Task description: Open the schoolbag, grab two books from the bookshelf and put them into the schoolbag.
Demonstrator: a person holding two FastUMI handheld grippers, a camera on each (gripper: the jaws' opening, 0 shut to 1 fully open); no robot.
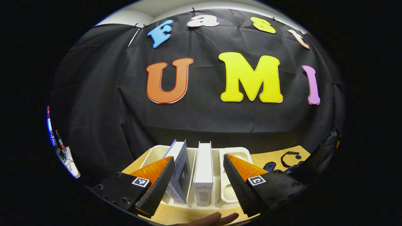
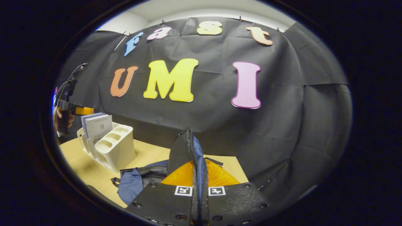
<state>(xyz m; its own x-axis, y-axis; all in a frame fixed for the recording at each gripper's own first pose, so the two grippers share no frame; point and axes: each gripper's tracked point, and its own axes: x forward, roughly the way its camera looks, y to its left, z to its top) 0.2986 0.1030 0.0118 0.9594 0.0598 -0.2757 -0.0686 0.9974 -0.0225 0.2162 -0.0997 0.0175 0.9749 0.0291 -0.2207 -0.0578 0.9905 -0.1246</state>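
**Schoolbag flap pinched, books flanked in the rack**

Clamped between the right gripper (image 2: pixel 199 188) fingers, the schoolbag (image 2: pixel 147 179) flap was held upright beside the white bookshelf (image 2: pixel 114 150). Two books (image 1: pixel 203 175) were stood in the bookshelf, flanked by the left gripper (image 1: pixel 198 185), its jaws spread apart.

2 books (image 1: pixel 203 171) upright, lower centre of left gripper view; 1 white bookshelf (image 2: pixel 114 147) w/ several slots, left of right gripper view; 1 schoolbag (image 2: pixel 188 150), bottom centre.
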